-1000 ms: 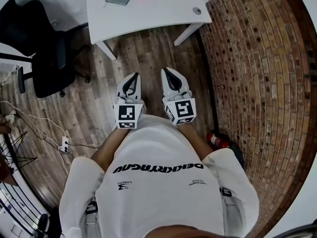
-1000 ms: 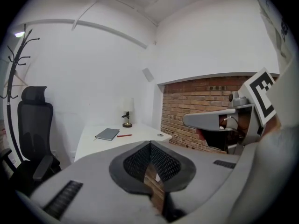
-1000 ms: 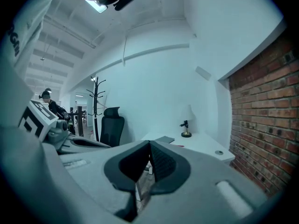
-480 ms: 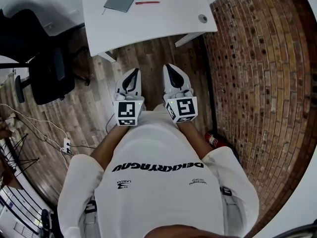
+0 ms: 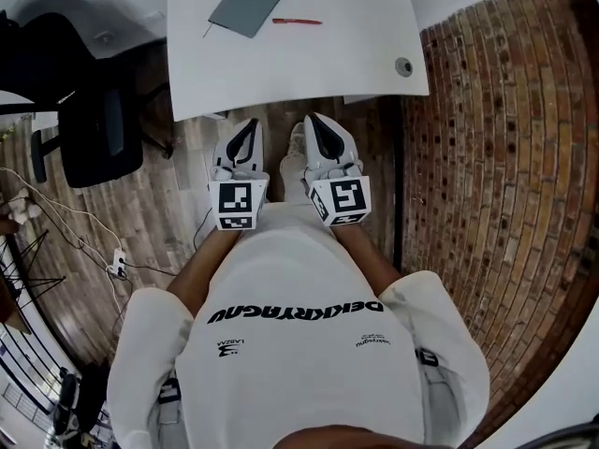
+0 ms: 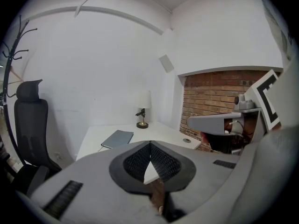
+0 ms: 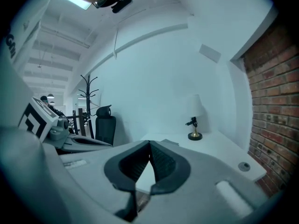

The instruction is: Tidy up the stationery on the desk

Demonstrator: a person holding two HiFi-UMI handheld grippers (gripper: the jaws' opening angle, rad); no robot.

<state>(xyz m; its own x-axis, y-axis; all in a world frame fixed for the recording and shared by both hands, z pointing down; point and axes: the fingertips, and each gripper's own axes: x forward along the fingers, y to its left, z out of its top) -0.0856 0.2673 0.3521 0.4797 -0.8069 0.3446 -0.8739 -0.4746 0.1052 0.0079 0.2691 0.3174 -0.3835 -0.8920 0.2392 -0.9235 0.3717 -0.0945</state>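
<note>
A grey notebook [image 5: 248,3] and a red pen [image 5: 297,21] lie on the white desk [image 5: 309,64] at the top of the head view. Both grippers are held side by side in front of the person's chest, short of the desk's near edge. My left gripper [image 5: 250,126] is shut with nothing in it, and so is my right gripper [image 5: 313,122]. In the left gripper view, the notebook [image 6: 117,138] lies on the desk beyond the touching tips [image 6: 150,144]. The right gripper view shows its tips [image 7: 149,143] closed over the desk top [image 7: 210,148].
A small lamp [image 6: 142,111] stands at the desk's far corner by the white wall. A round cable grommet [image 5: 403,66] sits near the desk's right edge. A black office chair [image 5: 89,120] stands to the left, a brick wall [image 5: 496,176] to the right. Cables [image 5: 84,241] trail on the wooden floor.
The person has stepped closer to the desk, whose near edge now lies just ahead of the gripper tips. Both grippers stayed shut and side by side.
</note>
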